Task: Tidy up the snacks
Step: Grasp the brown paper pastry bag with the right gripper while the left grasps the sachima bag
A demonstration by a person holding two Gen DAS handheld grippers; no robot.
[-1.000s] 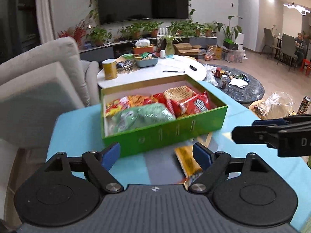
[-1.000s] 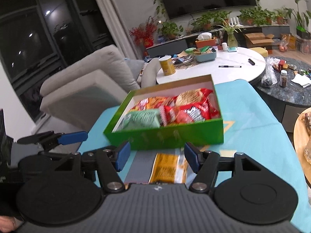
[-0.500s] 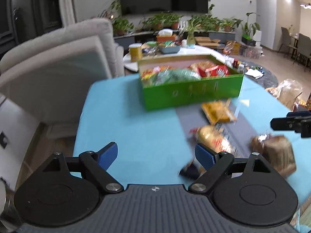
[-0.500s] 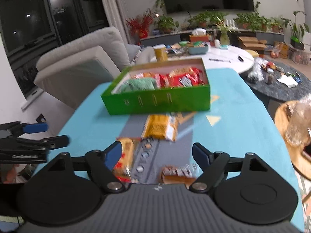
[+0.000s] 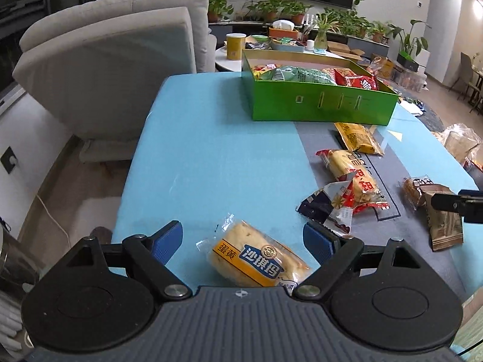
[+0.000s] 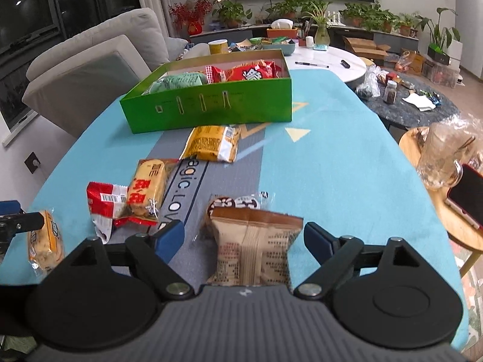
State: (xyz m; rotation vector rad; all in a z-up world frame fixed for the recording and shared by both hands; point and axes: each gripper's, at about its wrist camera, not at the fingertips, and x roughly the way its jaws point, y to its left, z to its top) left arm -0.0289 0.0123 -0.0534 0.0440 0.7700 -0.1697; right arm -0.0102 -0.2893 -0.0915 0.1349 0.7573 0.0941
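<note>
the left gripper [image 5: 243, 238] hangs low over the near end of the bench [image 5: 211, 157], its blue fingers [image 5: 167, 241] spread wide with nothing between them but air; a yellow cake pack [image 5: 256, 256] lies flat on the blue cloth right under the gap, touching neither finger. the right gripper [image 6: 244, 238] is also wide open, its fingers [image 6: 169, 238] standing either side of a brown pack [image 6: 253, 247] that lies on the grey strip, clear of both. a clear-wrapped biscuit pack [image 6: 235, 203] sits just behind the brown one, touching it.

further up the bench, a red and yellow cake pack [image 6: 148, 190] lies partly on a crumpled red wrapper [image 6: 105, 205], and beyond those an orange pack [image 6: 211, 143] rests just in front of the green box [image 6: 211, 105]. the box stands at the far end of the bench, open on top, already holding a pale green bag [image 6: 178, 81] and several red bags [image 6: 250, 72].

from the left wrist the tip of the right gripper [image 5: 459, 203] shows at the right edge, over the brown pack [image 5: 443, 220]. a grey sofa [image 5: 105, 60] sits beside the bench, and a white round table [image 6: 329, 60] with clutter stands behind the box.
</note>
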